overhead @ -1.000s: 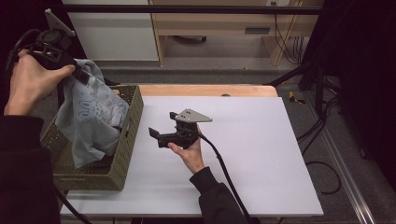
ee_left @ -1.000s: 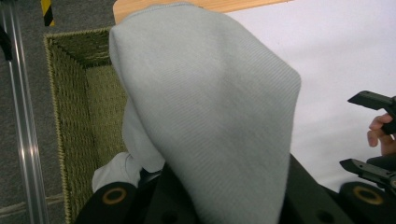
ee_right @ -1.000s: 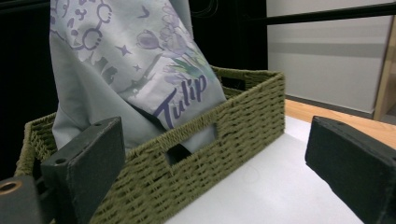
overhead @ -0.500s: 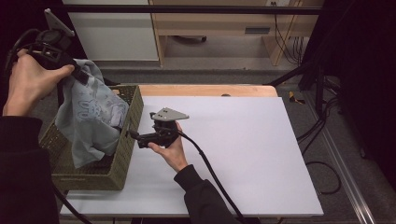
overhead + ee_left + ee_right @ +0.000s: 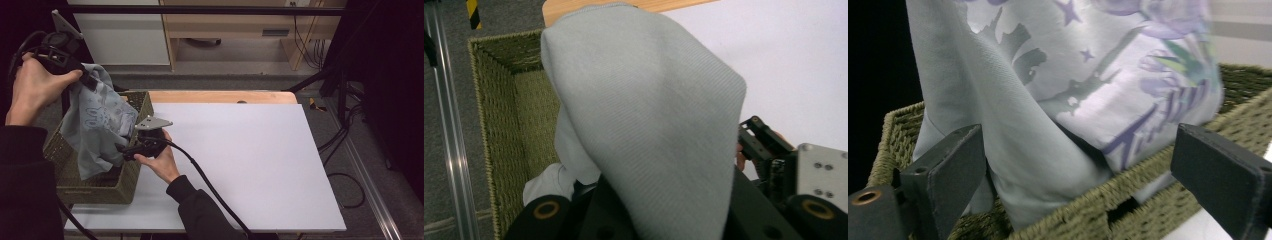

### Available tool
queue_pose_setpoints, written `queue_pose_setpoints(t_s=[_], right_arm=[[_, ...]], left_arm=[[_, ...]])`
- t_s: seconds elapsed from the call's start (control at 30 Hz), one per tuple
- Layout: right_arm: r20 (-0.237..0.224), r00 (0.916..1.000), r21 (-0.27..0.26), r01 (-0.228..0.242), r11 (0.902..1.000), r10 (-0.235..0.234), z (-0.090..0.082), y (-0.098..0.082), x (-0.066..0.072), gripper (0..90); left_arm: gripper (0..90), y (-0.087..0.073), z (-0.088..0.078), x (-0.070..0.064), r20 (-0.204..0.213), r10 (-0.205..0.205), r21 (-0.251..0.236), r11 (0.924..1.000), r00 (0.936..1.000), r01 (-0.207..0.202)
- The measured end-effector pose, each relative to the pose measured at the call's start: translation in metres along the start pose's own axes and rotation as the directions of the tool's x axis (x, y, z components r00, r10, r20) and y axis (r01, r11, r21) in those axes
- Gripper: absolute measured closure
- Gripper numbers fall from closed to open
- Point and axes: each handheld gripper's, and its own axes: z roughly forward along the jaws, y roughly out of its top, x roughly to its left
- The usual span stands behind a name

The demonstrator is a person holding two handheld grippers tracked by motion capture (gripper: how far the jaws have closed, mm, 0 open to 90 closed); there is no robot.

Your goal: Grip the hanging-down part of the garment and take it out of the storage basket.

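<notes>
At upper left, the left gripper (image 5: 82,75) is clamped on the shirt (image 5: 97,125), half out of the basket (image 5: 95,190); the right gripper (image 5: 122,150) reaches it, jaws apart.

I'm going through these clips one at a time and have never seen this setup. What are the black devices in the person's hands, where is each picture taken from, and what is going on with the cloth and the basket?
No robot here: a person holds a hand-held two-jaw tool in each hand. The high view looks down on the white table from above the person's side. The other two pictures come from small cameras riding on each tool, looking along its black jaws.

The left tool, raised at the left of the high view, is shut on a light grey printed garment, lifting it out of a woven green basket that sits on the table's left end. The garment's lower part hangs inside the basket. In the left gripper view the cloth drapes right over the jaws.

The right tool is at the basket's near side, its jaws open and wide apart in the right gripper view, pointed at the hanging cloth but not gripping it.
</notes>
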Motion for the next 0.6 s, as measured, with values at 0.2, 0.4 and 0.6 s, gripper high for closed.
queue_pose_setpoints(t_s=[0.2,0.4,0.6], right_arm=[[0.024,0.9995,0.017,0.018,0.9997,-0.019,0.017,0.001,0.0,8.4],[0.041,0.9991,0.048,-0.013,0.9988,0.011,0.033,0.002,-0.001,22.3],[0.067,0.9977,0.045,-0.002,0.999,-0.001,0.036,0.0,-0.002,69.8]], left_arm=[[81.6,-0.001,-0.003,-0.002,0.003,0.011,-0.004,0.9999,0.9999,-0.011],[81.5,-0.002,-0.006,-0.003,0.019,0.015,-0.016,0.9998,0.9997,-0.014],[81.6,-0.006,-0.005,0.002,0.028,0.01,-0.02,0.9998,0.9996,-0.01]])
